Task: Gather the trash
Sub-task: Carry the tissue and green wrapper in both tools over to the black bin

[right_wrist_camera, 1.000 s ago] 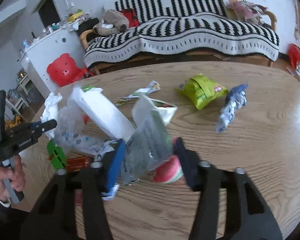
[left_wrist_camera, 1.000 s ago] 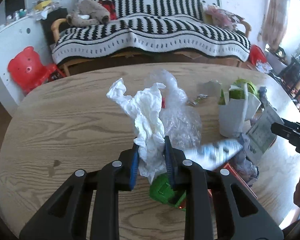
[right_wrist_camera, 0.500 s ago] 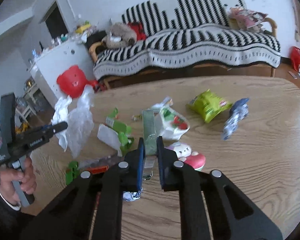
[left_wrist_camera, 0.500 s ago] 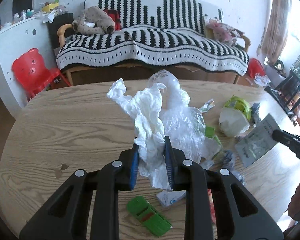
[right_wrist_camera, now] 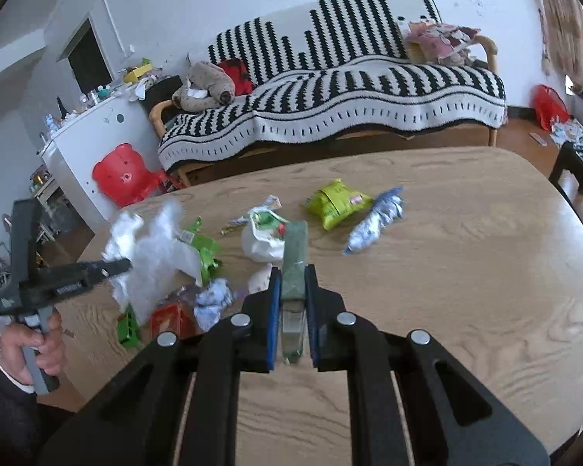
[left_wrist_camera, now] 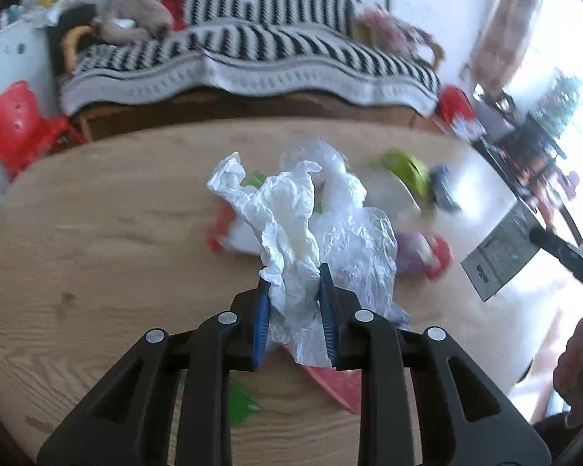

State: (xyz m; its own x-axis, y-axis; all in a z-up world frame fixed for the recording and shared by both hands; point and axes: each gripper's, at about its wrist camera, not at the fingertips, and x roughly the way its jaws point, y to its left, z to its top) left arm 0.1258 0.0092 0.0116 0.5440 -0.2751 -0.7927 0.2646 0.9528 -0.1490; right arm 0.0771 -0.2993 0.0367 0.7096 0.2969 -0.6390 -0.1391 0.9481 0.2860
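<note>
White crumpled tissue (left_wrist_camera: 287, 229) and a clear plastic bag (left_wrist_camera: 353, 240) sit bunched together between the blue pads of our left tongs (left_wrist_camera: 293, 303), which are closed narrowly on the bundle and hold it clear above the bench (left_wrist_camera: 109, 240). The tissue stands up in ragged peaks on the left of the bunch; the filmy, wrinkled bag billows to its right and hangs below the pads.

Our right tongs (right_wrist_camera: 293, 291) are pinched tight on a flat greenish-grey wrapper (right_wrist_camera: 294, 260), seen edge-on, rising upright from between the pads with a paler, see-through strip trailing below them. From the left wrist view the same wrapper shows its printed grey face at the far right.

More trash lies on the wooden bench beyond the right tongs: a lime-green snack bag (right_wrist_camera: 336, 204) far and slightly right, a crumpled blue-and-silver wrapper (right_wrist_camera: 375, 221) just right of it, and a white packet with red and green print (right_wrist_camera: 262, 235) just behind the held wrapper. To the left we see a green carton (right_wrist_camera: 206, 248), a balled blue-white scrap (right_wrist_camera: 213, 297), an orange-red packet (right_wrist_camera: 171, 316) and a small green piece (right_wrist_camera: 128, 328) near the bench edge. A hand (right_wrist_camera: 35, 343) grips the left tool's handle at the left.
</note>
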